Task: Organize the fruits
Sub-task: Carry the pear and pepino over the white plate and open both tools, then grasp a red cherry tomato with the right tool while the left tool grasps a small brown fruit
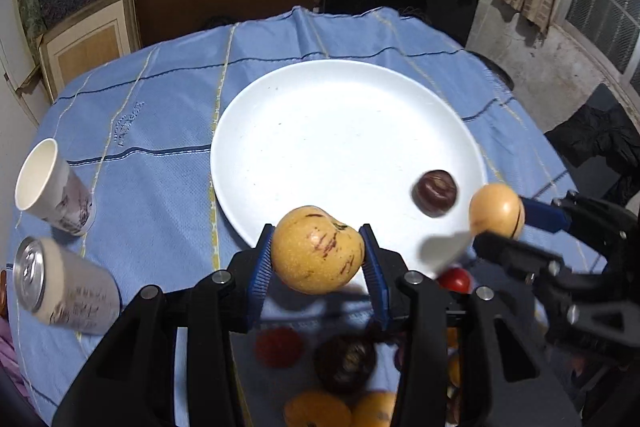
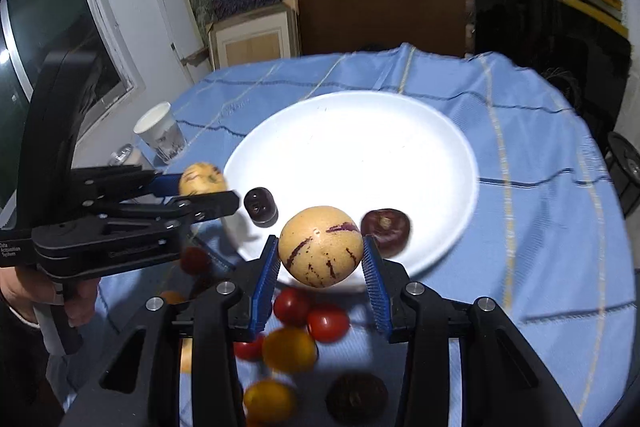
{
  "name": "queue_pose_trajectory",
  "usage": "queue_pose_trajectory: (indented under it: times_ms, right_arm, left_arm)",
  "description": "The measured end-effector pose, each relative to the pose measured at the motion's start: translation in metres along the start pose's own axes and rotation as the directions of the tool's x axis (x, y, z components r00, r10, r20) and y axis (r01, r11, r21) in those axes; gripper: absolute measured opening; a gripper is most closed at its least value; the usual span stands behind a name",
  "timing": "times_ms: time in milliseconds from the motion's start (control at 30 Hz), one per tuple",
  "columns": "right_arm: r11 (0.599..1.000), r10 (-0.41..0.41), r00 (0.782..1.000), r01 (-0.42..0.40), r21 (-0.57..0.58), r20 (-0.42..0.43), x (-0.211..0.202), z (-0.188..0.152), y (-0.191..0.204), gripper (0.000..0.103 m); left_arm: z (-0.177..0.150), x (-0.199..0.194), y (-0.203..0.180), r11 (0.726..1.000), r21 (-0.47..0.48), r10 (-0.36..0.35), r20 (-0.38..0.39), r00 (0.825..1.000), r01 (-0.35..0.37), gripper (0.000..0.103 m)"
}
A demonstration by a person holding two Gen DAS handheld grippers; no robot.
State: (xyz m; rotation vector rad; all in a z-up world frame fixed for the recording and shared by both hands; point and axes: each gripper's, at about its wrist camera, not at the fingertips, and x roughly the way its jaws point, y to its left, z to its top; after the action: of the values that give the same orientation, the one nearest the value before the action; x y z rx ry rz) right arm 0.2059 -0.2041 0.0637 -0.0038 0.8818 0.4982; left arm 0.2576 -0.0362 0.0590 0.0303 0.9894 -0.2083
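Your left gripper (image 1: 318, 251) has its blue pads (image 1: 262, 263) clamped on a yellow melon (image 1: 318, 250) with purple streaks, jaws only partly apart, fruit filling the gap, held in the air over the near rim of the white plate (image 1: 320, 131). Your right gripper (image 2: 320, 253) is the same: pads pressed on both sides of a second streaked melon (image 2: 321, 246), also off the table, at the plate's near edge. From the left view the right gripper comes in from the right side with its melon beside the rim. On the plate: one dark purple fruit (image 1: 435, 193) near the edge; right view shows two dark fruits there, one just behind the right melon, one nearer the left gripper. Loose pile on the blue cloth (image 1: 160, 115) below both grippers: red tomatoes (image 2: 316, 315), orange fruits (image 2: 290, 349), another dark one (image 2: 356, 397). Paper cup (image 1: 52, 187) and can (image 1: 64, 287) stand at the cloth's left side, well apart from the plate. Your hand (image 2: 52, 301) shows on the left gripper's handle
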Motion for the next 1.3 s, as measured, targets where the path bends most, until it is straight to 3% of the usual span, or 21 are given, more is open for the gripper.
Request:
queue_pose_trajectory:
  times_ms: [233,267,333,367,500,600,867,1000,1067,1300]
  right_arm:
    - [1.0,-0.013,0.998,0.015,0.02,-0.055,0.041,0.001,0.003,0.043]
    - [1.0,-0.01,0.998,0.012,0.023,-0.056,0.042,0.001,0.004,0.045]
    - [1.0,-0.009,0.999,0.01,0.021,-0.046,0.039,0.0,0.005,0.047]
    - [1.0,-0.013,0.999,0.014,0.019,-0.042,0.036,-0.001,0.006,0.048]
    - [0.999,-0.014,1.0,0.014,0.029,-0.013,0.017,-0.006,0.004,0.059]
    - [0.999,-0.007,1.0,0.007,0.036,0.0,-0.001,-0.015,0.002,0.06]
    - [0.996,-0.016,0.999,0.013,0.09,0.04,-0.052,-0.062,-0.008,0.066]
    - [0.993,-0.023,0.999,0.019,0.112,0.036,-0.066,-0.09,-0.012,0.078]
    - [0.993,-0.018,0.999,0.014,0.117,0.028,-0.071,-0.104,-0.01,0.078]
    - [0.996,-0.018,1.0,0.017,0.093,0.01,-0.081,-0.134,0.005,0.078]
  left_arm:
    - [0.014,0.031,0.014,0.999,-0.053,0.006,-0.008,1.0,-0.006,0.042]
    - [0.016,0.032,0.014,0.998,-0.058,-0.002,-0.008,1.0,0.001,0.043]
    - [0.018,0.03,0.014,0.998,-0.063,-0.004,0.001,1.0,0.004,0.064]
    - [0.019,0.026,0.013,0.998,-0.06,0.02,0.021,1.0,-0.018,0.067]
    - [0.015,0.006,0.01,0.999,-0.049,0.018,0.053,0.998,-0.015,0.069]
    - [0.006,-0.007,0.011,0.998,-0.056,0.013,0.06,0.998,-0.009,0.071]
    - [-0.046,-0.041,0.005,1.0,-0.021,0.017,0.053,0.998,-0.016,0.077]
    - [-0.081,-0.06,0.003,1.0,-0.012,0.019,0.056,0.998,-0.018,0.083]
    - [-0.099,-0.07,0.003,0.999,-0.022,0.029,0.063,0.998,-0.028,0.09]
    - [-0.149,-0.092,-0.002,0.999,-0.034,0.027,0.058,0.998,-0.025,0.091]
